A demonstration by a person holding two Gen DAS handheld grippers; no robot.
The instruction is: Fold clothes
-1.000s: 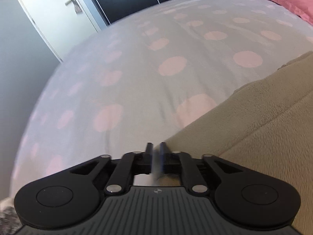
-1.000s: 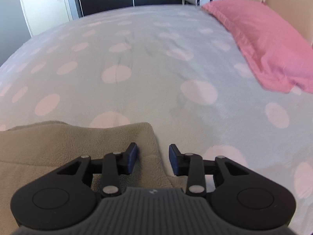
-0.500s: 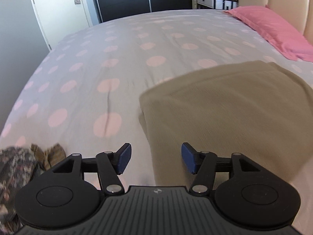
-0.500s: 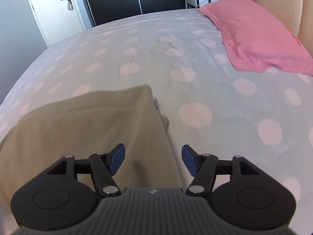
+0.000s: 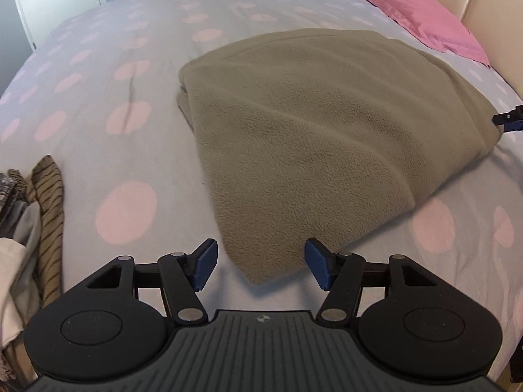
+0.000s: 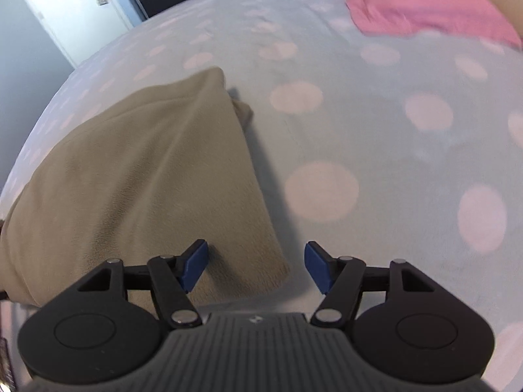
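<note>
A folded olive fleece garment [image 5: 320, 130] lies on the spotted bedspread [image 5: 108, 104]. In the left wrist view its near corner points toward my left gripper [image 5: 261, 264], which hovers open just short of it, nothing pressed between its blue pads. My right gripper [image 6: 256, 266] is open too, above the fleece's [image 6: 147, 179] near right corner, with the cloth's edge under the gap between its fingers. The tip of the right gripper [image 5: 510, 119] shows at the fleece's far right edge in the left wrist view.
A pile of other clothes [image 5: 29, 228], one striped, lies at the bed's left edge. A pink pillow [image 5: 418, 16] rests by the beige headboard [image 5: 490, 6]. A white door [image 6: 75, 9] and dark wardrobe stand beyond the bed.
Both grippers let go of the fleece, opened wide and drew back toward the near side. The fleece now lies folded over on the bed.
</note>
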